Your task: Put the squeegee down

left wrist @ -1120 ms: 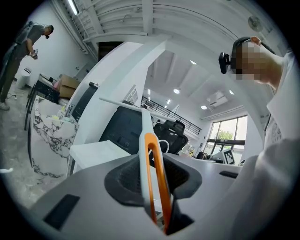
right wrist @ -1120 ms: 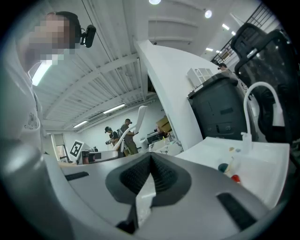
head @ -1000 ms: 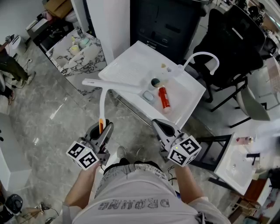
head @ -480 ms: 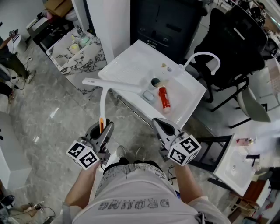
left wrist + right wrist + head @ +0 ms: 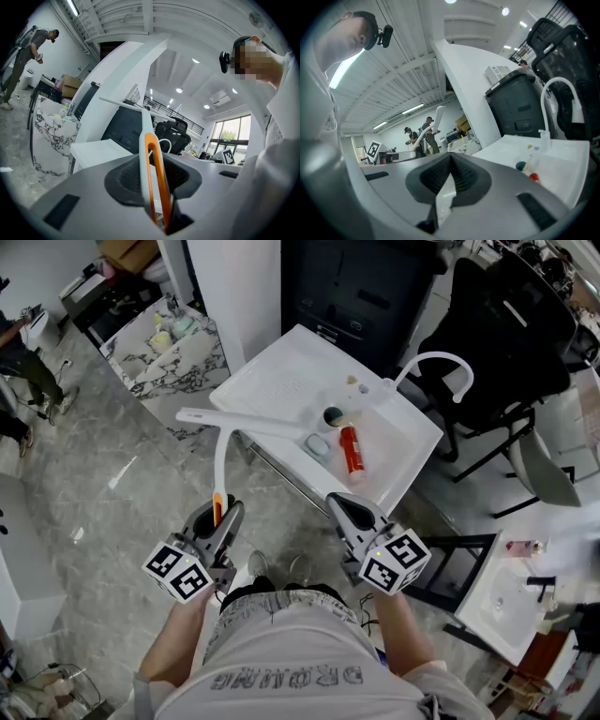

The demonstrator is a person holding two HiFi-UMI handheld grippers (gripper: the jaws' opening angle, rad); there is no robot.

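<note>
The squeegee (image 5: 221,457) has a long white handle with an orange loop at its lower end and a white blade across the top. It stands upright in front of the white sink basin (image 5: 272,367), with the blade reaching over the basin's near edge. My left gripper (image 5: 218,514) is shut on the orange end of the handle. The left gripper view shows that squeegee (image 5: 146,127) rising from between the left gripper's (image 5: 157,188) dark pads. My right gripper (image 5: 343,508) hovers beside the basin's front corner, shut and holding nothing. In the right gripper view the right gripper (image 5: 450,174) has its pads together.
In the basin lie a red bottle (image 5: 352,452), a small dark cup (image 5: 333,416) and a pale soap piece (image 5: 319,445); a curved white faucet (image 5: 439,363) stands at its far side. A marble-topped table (image 5: 183,362) is at the left, a black office chair (image 5: 506,343) at the right.
Both grippers and the squeegee have stayed where they were. Only a person at the far left edge has shifted.
</note>
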